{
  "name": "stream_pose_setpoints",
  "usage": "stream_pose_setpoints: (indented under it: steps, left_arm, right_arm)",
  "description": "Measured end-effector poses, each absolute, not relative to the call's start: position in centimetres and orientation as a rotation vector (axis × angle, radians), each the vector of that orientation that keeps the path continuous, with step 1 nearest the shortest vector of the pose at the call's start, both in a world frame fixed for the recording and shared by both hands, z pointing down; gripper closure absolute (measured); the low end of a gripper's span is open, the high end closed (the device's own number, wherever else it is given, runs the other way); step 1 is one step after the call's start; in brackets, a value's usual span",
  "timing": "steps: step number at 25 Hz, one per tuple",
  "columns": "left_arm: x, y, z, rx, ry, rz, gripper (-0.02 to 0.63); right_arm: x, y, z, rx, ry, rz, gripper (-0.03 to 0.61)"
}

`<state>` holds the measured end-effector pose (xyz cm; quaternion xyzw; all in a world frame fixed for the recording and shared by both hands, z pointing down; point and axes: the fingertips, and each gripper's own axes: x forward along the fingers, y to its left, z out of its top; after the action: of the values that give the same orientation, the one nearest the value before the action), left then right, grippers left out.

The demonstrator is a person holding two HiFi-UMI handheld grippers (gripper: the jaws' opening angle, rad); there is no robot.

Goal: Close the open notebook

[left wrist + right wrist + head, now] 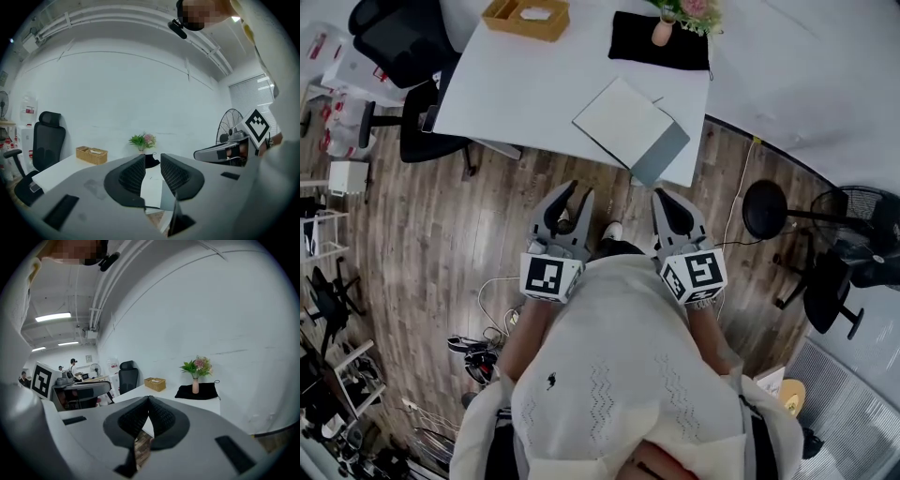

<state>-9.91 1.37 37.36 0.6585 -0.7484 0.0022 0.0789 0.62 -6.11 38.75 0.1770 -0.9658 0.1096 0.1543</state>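
- A person stands on a wooden floor (441,244) facing a white worktop (516,84), with both arms held short of its near edge
- The open notebook (623,122) lies at the worktop's near corner, white page up, and its grey cover (664,155) reaches the edge
- The left hand-held gripper (578,190) is released, jaws apart with nothing between them
- The right hand-held gripper (664,195) is clenched tip to tip and empty
- Likely risk: a sideways nudge at that corner could slide the notebook off onto the floor
- Clenched jaws could only push the cover, not pinch it, so the cover may slip or a page may crease
- A vase of flowers (664,28) stands well behind the notebook
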Motion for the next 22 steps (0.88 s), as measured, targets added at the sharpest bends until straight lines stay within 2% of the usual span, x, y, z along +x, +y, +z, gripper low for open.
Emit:
stream_pose_setpoints:
  steps: [9,22]
  left_arm:
    - [-9.9,-3.2,37.2,2.125,-2.039,-0.022,0.509]
    - [-10.9,-9.7,39.0,2.47,-1.625,0.115,0.508]
  right_arm:
    - [1.8,-9.0,38.4,0.768,-2.722,0.325,0.577]
    - [1.8,-11.2,38.3,1.231,-2.57,0.398,0.578]
